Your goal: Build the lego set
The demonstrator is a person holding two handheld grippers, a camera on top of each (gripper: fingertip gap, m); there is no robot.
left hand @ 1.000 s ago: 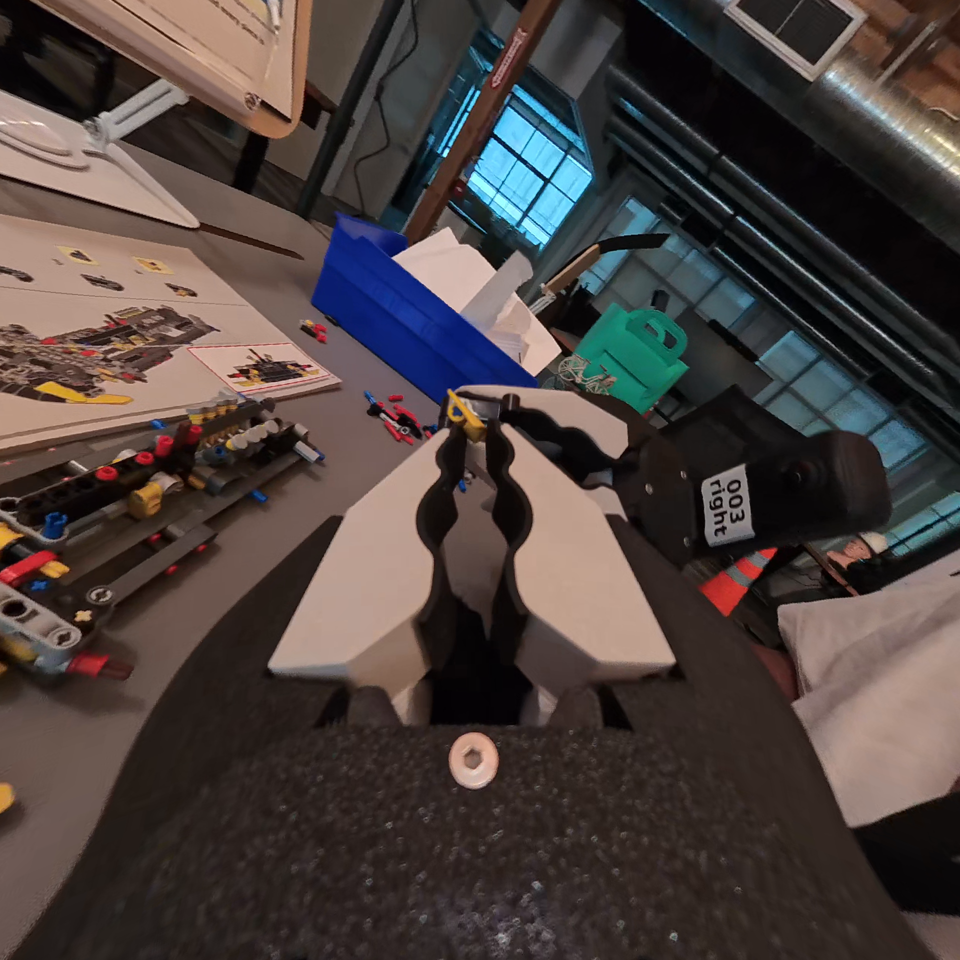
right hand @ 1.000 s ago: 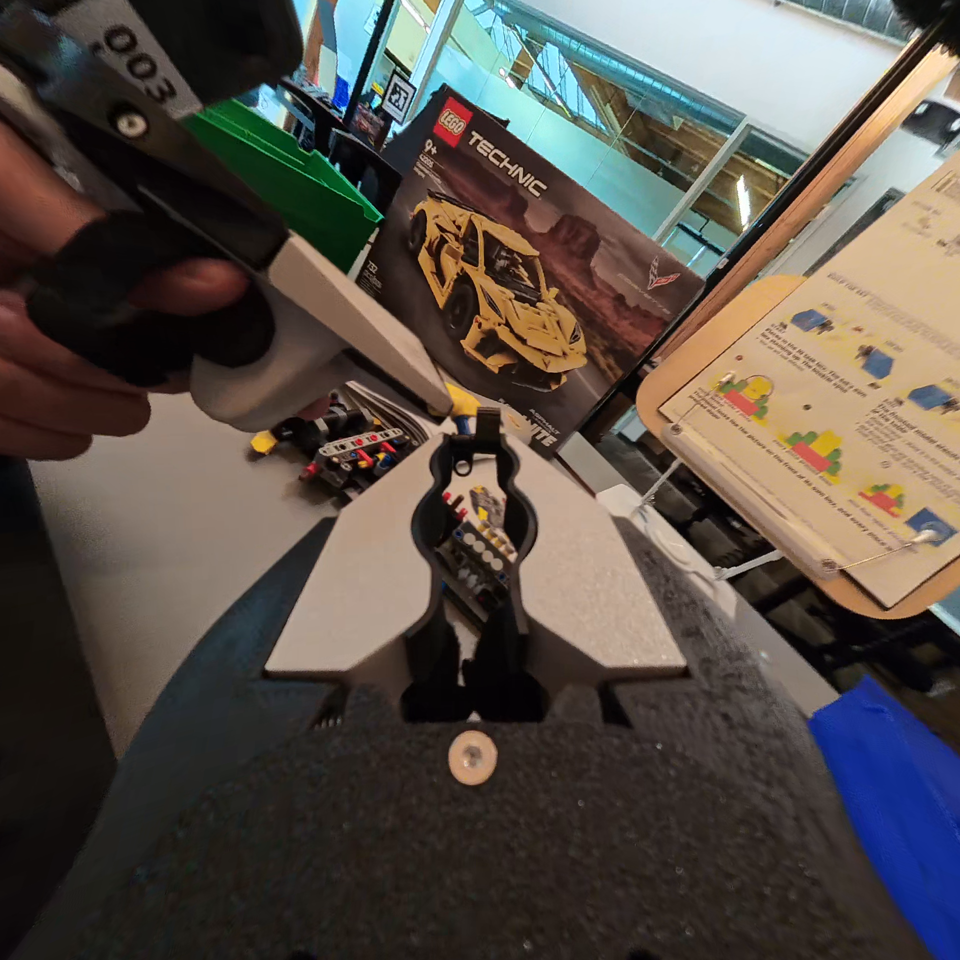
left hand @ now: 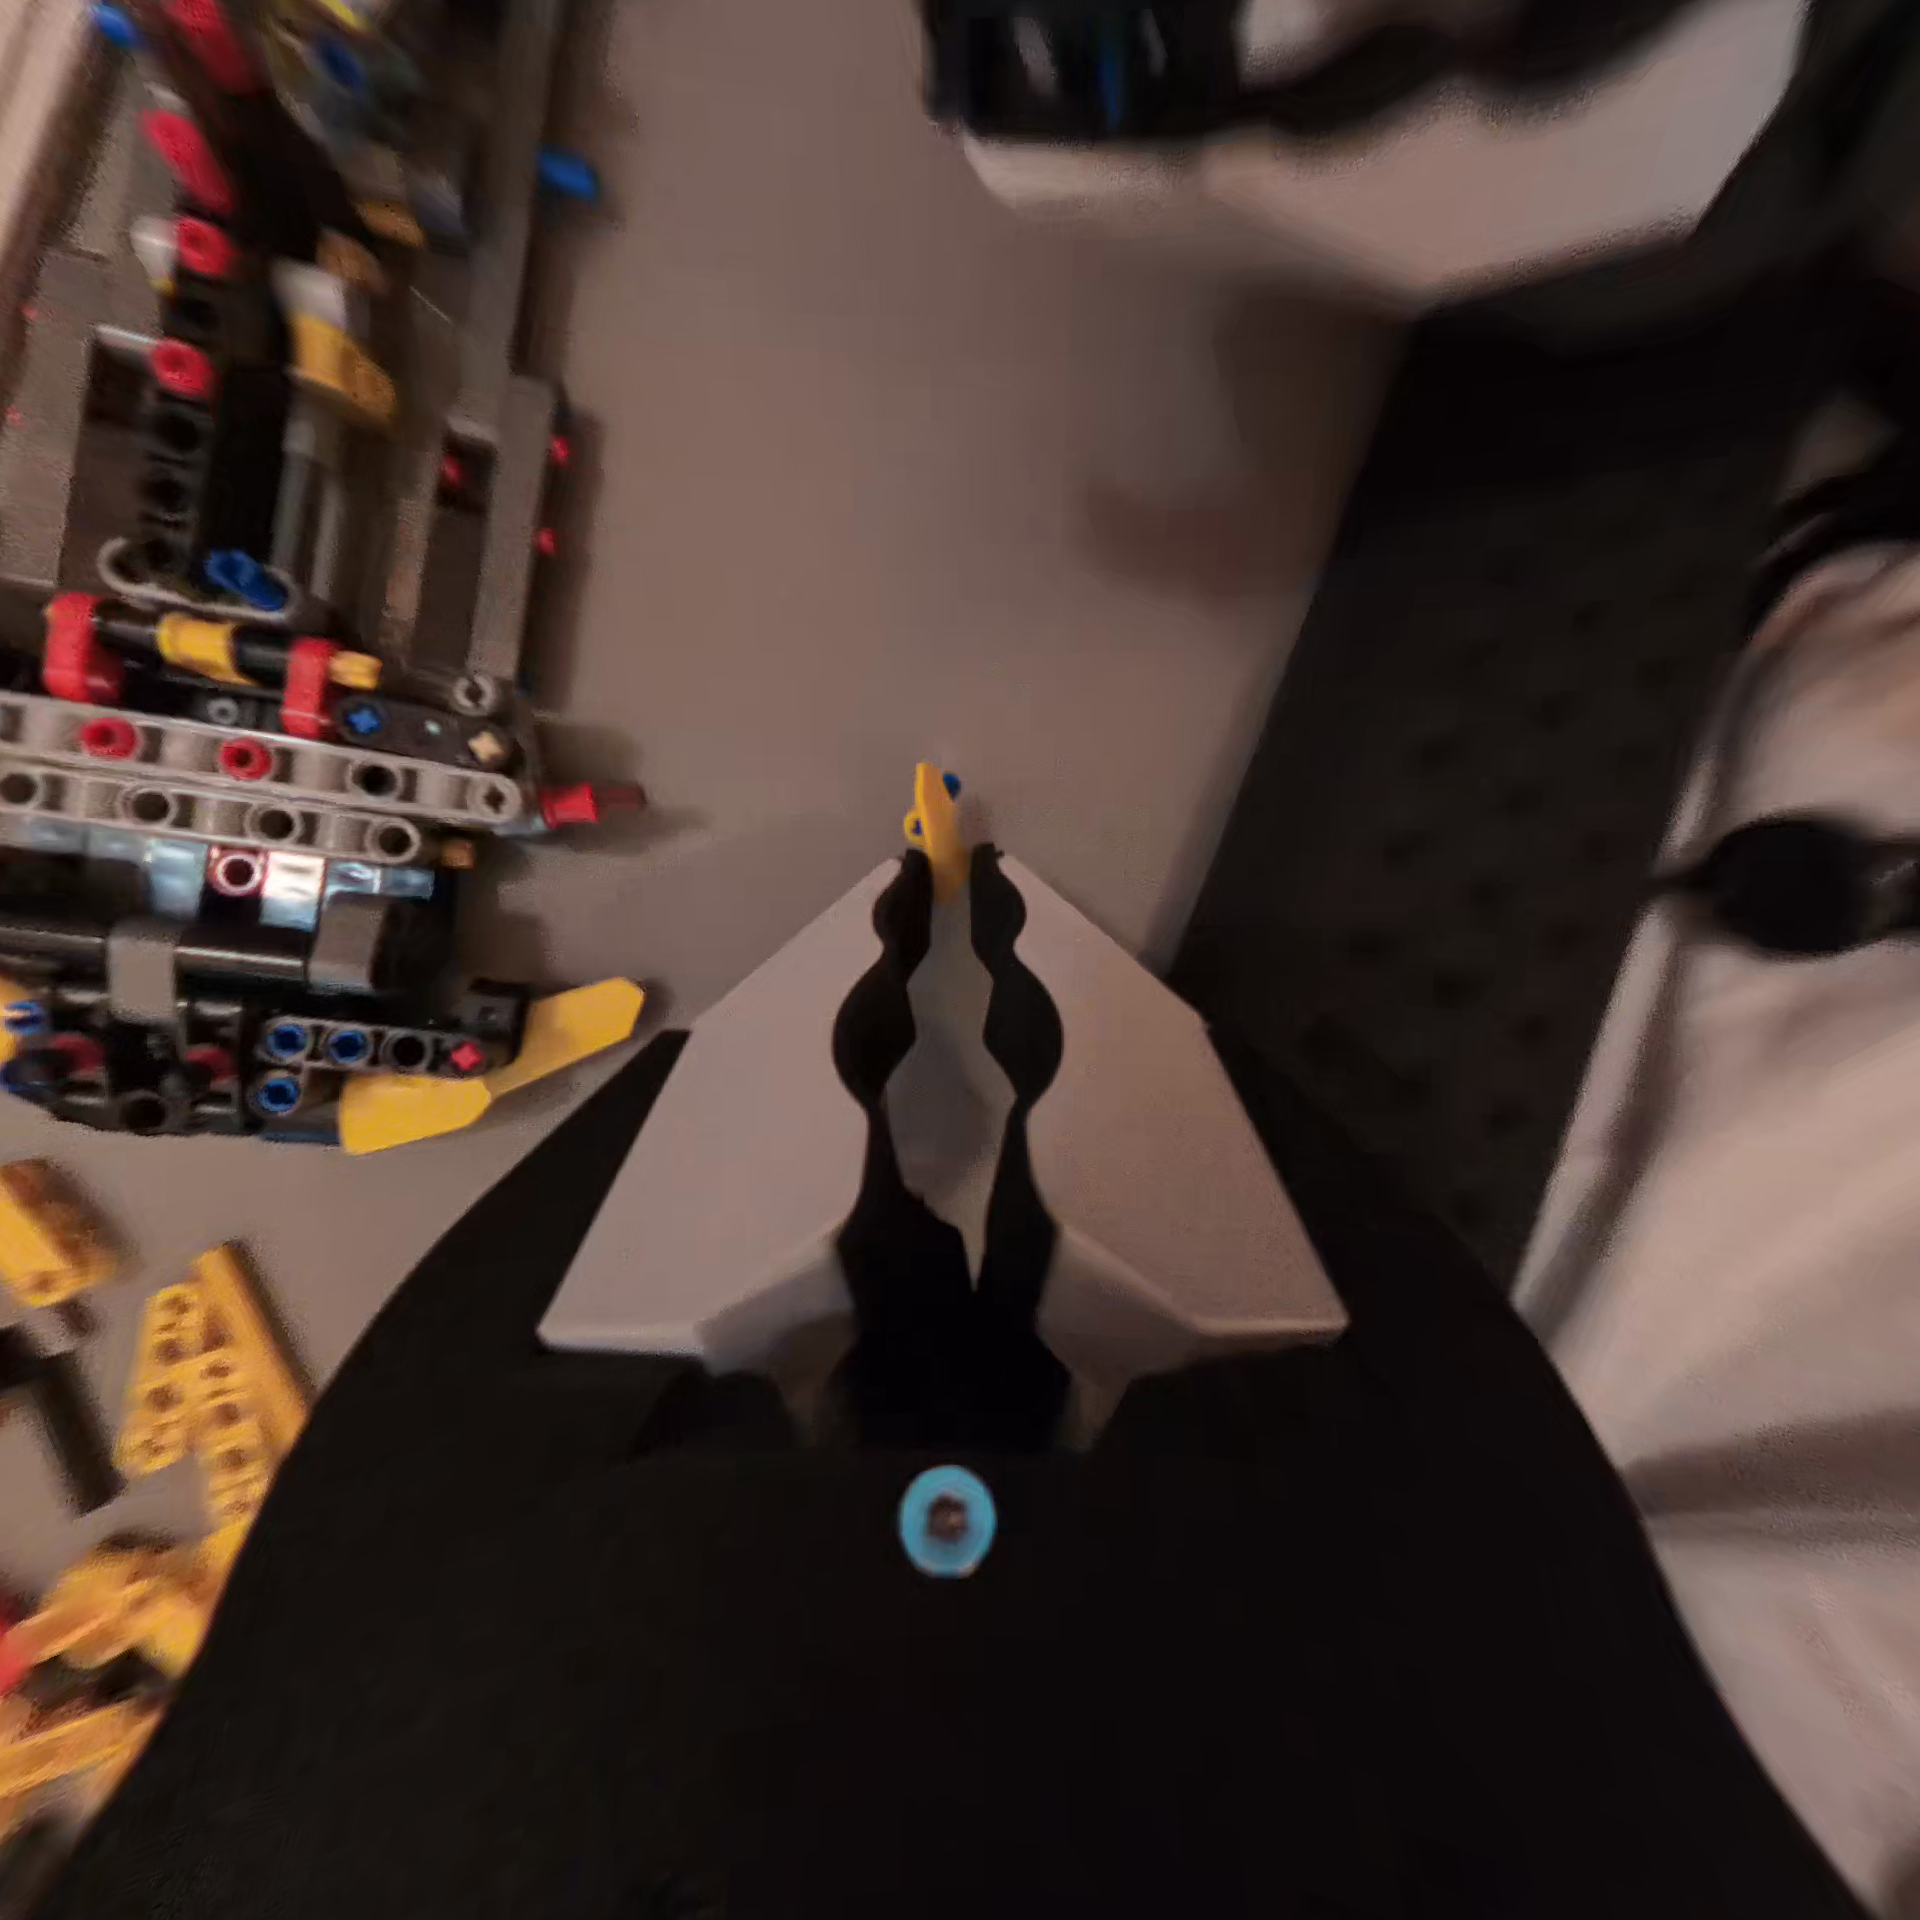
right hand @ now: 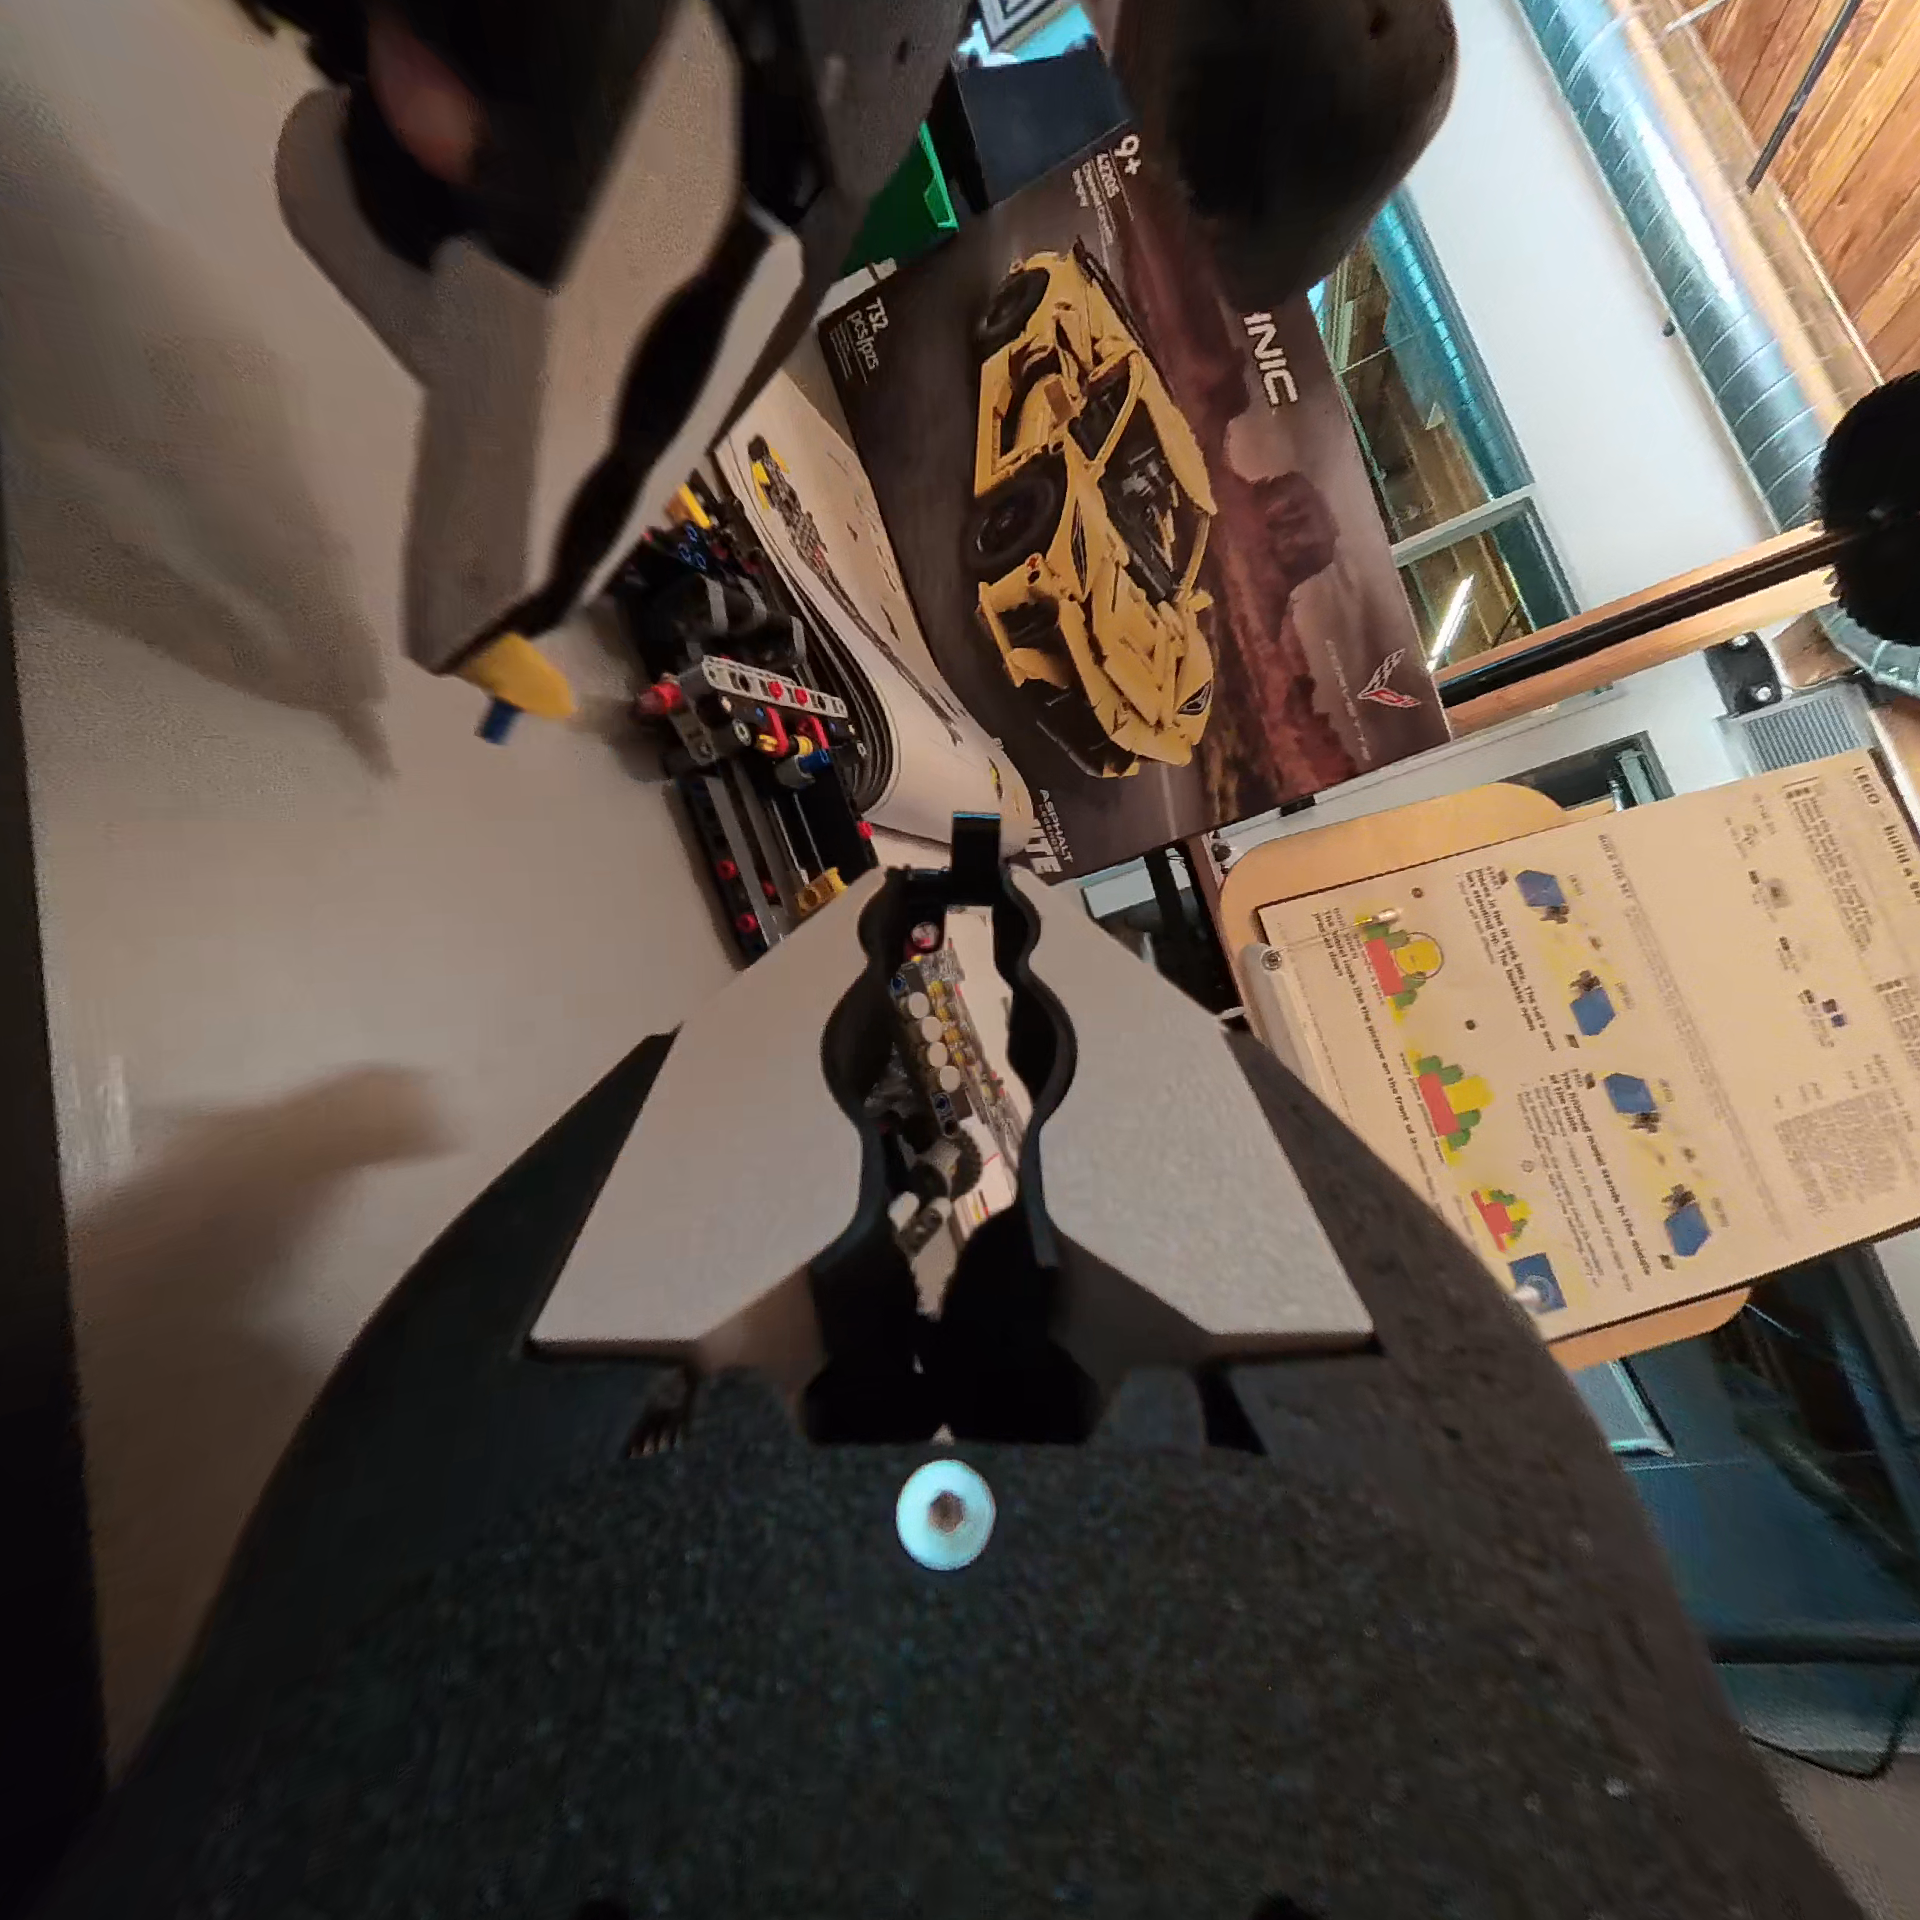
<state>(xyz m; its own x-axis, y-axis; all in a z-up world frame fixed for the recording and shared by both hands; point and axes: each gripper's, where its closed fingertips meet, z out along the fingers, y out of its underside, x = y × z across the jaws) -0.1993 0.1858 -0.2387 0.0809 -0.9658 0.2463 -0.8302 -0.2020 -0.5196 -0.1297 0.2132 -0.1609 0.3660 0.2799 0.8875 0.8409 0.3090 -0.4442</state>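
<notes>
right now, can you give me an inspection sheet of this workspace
Surface: grey table, bare in the middle.
Job's things: part-built lego chassis at the left; open instruction booklet behind it.
Clutter: loose yellow panels near the table's edge.
Grippers: left gripper shut on a small yellow piece with a blue pin; right gripper shut on a small black piece.
Cables: nothing seen.
Surroundings: set box picturing a yellow car, wooden instruction board, windows, ducting.
</notes>
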